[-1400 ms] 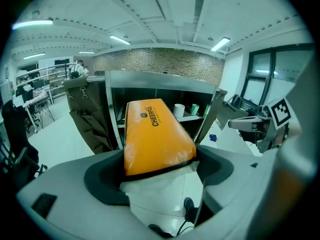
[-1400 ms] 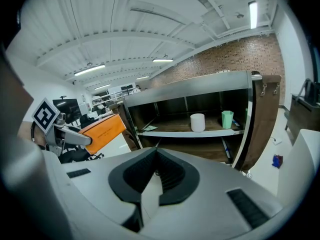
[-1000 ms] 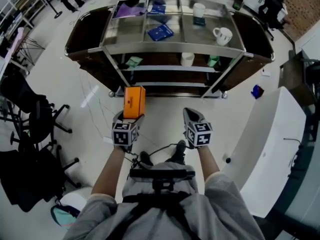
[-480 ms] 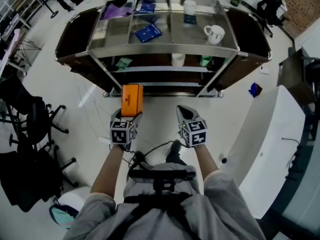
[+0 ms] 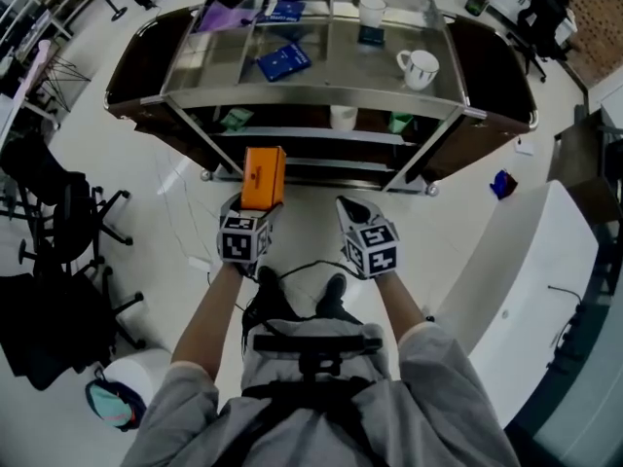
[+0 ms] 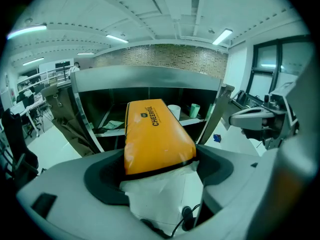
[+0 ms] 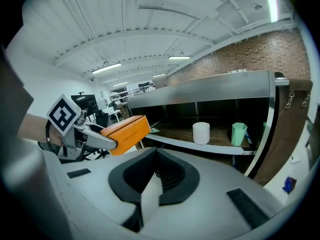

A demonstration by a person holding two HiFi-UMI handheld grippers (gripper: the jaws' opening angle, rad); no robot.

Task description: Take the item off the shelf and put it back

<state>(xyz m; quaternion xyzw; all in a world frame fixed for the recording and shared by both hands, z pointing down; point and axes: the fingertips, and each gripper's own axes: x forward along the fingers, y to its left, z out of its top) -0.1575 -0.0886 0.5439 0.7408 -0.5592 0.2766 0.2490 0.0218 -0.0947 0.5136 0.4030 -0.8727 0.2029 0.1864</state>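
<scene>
1. Head view: we see the left gripper (image 5: 255, 210) clamped on the lower end of the orange box (image 5: 263, 175). The box is off the shelf unit (image 5: 310, 95), held over the white floor (image 5: 175, 193) just in front of it.
2. Left gripper view: the jaws grip the near end of the box at its 2 sides. Its printed face is turned up toward the camera, and its far end points at the middle shelf.
3. Right gripper (image 5: 352, 210): we read the jaws as drawn together with nothing between them. It sits beside the left gripper, apart from it and from the box.
4. Right gripper view, middle shelf: 1 white cup (image 7: 201, 133) and 1 green cup (image 7: 239, 133) stand upright, near each other, not touching.
5. Head view, top shelf: 1 white mug (image 5: 419, 68) at the right and 1 blue packet (image 5: 283, 60) lying flat left of centre, well apart.
</scene>
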